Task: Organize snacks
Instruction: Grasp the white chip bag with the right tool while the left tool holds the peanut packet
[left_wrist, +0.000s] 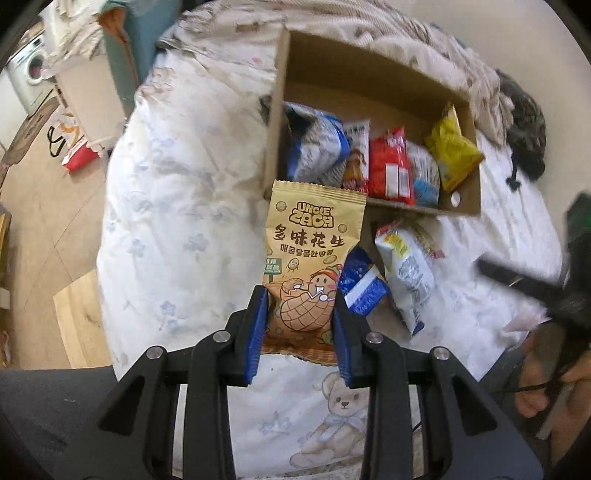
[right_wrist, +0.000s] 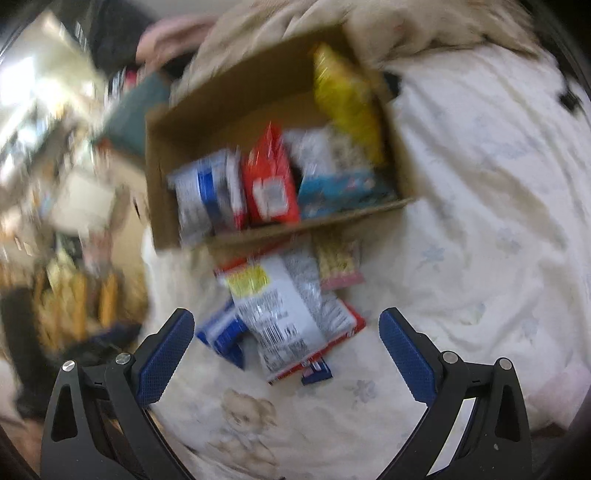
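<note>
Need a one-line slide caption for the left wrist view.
Left gripper shut on a tan peanut snack packet, held above the bedspread before an open cardboard box of snack bags.

Even indoor light; left view sharp, right view smeared by motion blur.

In the left wrist view the peanut packet (left_wrist: 314, 258) reads crisp, with soft shadows under the cardboard box (left_wrist: 373, 74) on the pale bed cover (left_wrist: 177, 206); the right edge blurs. In the right wrist view everything streaks, glare whitens the upper left, and only the right claw (right_wrist: 286, 354) stays sharp. Fisheye bending and dark corners mark both.
</note>
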